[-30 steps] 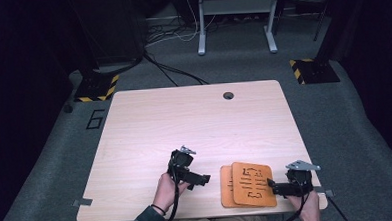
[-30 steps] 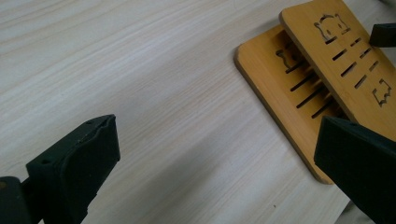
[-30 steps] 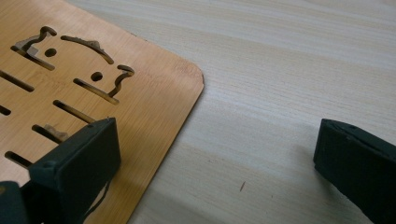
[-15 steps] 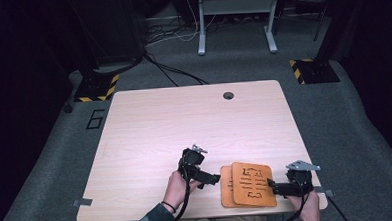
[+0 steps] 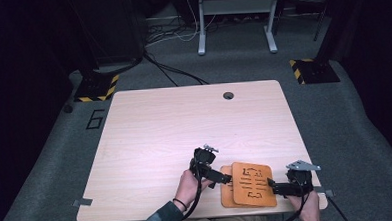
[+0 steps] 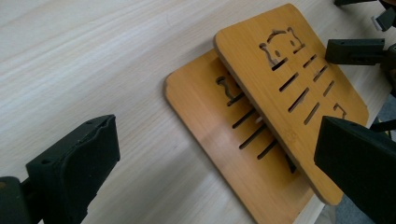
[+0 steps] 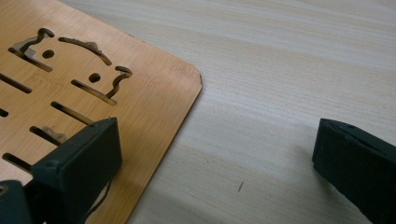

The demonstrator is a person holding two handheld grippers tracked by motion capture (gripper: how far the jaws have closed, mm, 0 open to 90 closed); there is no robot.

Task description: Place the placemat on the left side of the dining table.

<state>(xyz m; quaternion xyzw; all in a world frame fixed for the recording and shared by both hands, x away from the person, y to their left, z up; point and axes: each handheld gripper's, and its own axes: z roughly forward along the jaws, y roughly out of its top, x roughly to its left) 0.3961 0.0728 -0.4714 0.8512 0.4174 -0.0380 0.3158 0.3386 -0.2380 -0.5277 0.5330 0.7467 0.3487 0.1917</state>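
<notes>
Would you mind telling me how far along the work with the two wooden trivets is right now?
Early stage. Done: the upper trivet lies offset on the lower trivet, near the table front edge. In hand: the left claw and right claw sit open at opposite sides of the pair, neither gripping. Left: closing on a trivet and probably moving or separating them.

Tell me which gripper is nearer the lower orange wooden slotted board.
Left. The left gripper hangs at the lower orange wooden slotted board's exposed left edge; the right gripper sits at the upper board's right edge.
</notes>
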